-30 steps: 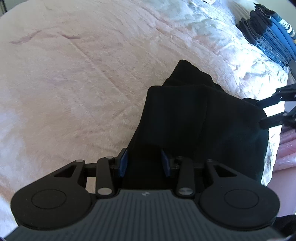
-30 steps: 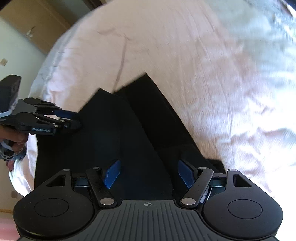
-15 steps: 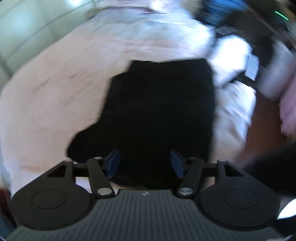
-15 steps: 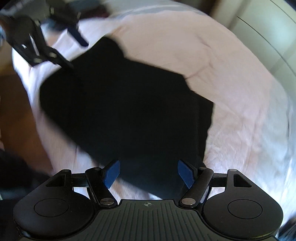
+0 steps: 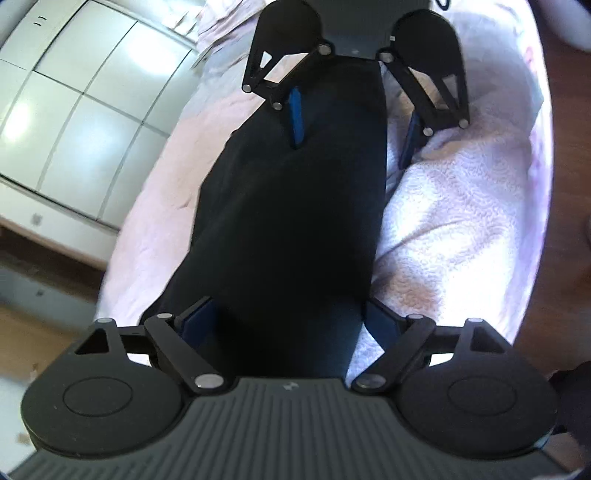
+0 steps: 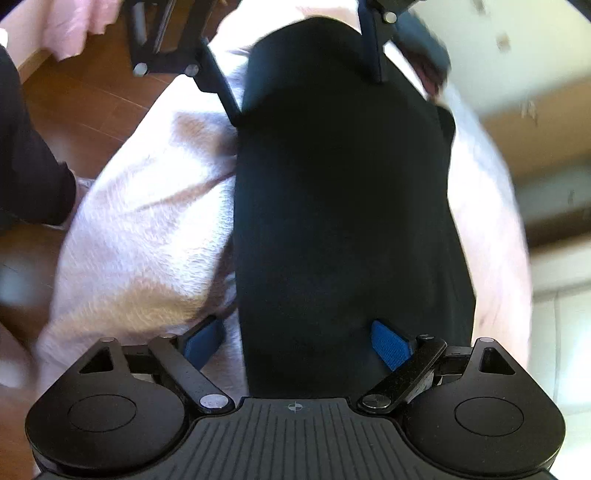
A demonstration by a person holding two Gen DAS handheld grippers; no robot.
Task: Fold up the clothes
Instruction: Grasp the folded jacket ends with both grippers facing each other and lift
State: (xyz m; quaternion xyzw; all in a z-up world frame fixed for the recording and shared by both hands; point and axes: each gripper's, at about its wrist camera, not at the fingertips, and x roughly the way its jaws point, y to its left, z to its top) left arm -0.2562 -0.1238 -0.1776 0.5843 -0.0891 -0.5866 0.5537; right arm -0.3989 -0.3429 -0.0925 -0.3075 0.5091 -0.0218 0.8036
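A folded black garment lies as a long strip on the pale pink bedspread. My left gripper is open at one end of the strip, with its blue pads astride the cloth. My right gripper is open at the far end and faces me, one pad over the cloth and one over the bedspread. In the right wrist view the garment runs from my right gripper to the left gripper at the top.
White wardrobe doors stand to the left of the bed. A wooden floor shows beyond the bed's edge. A pink cloth lies at the top left in the right wrist view.
Both grippers have swung round to opposite ends of the garment and now face each other. The left jaws have opened wider. The garment now lies as a narrower strip.
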